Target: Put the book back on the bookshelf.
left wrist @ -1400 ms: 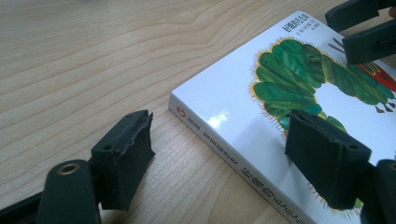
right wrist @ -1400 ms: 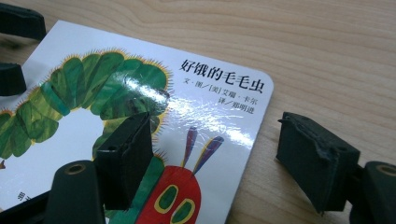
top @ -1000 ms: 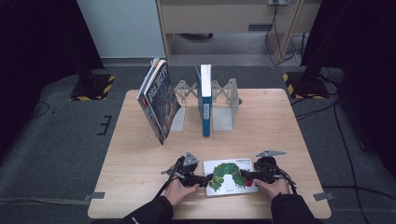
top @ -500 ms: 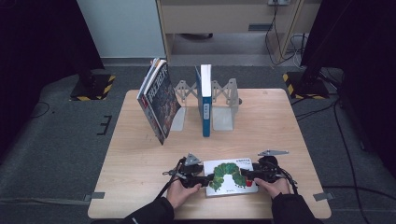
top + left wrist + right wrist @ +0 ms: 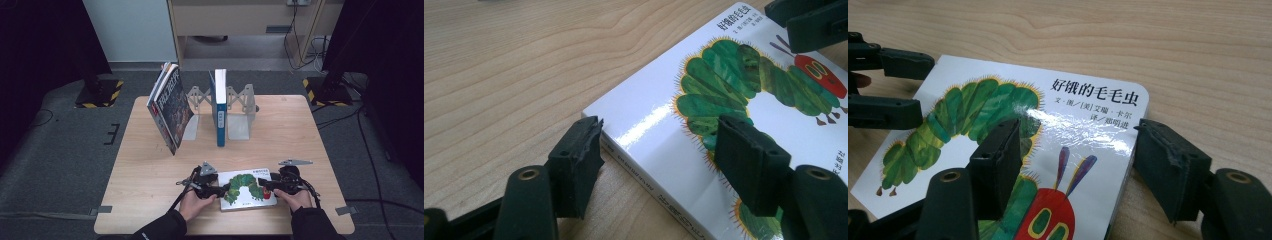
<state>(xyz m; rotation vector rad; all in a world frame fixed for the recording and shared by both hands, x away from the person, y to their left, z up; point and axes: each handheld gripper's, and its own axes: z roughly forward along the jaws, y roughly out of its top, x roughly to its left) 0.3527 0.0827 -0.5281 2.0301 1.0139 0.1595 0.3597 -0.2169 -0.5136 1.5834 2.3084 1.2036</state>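
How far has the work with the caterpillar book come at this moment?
Done: two books stand at the bookends. In hand: the left tool and right tool have just been closing on corners of the caterpillar book, which lies flat on the table. Left: probably lifting and shelving it.

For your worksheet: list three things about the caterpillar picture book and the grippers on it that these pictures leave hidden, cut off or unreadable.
1. White caterpillar picture book: small spine print, left gripper view, too blurred to read.
2. Its underside: every view, hidden against the wooden table.
3. Left gripper and right gripper: whether pads press the book's edges; gripper views, angle too shallow.
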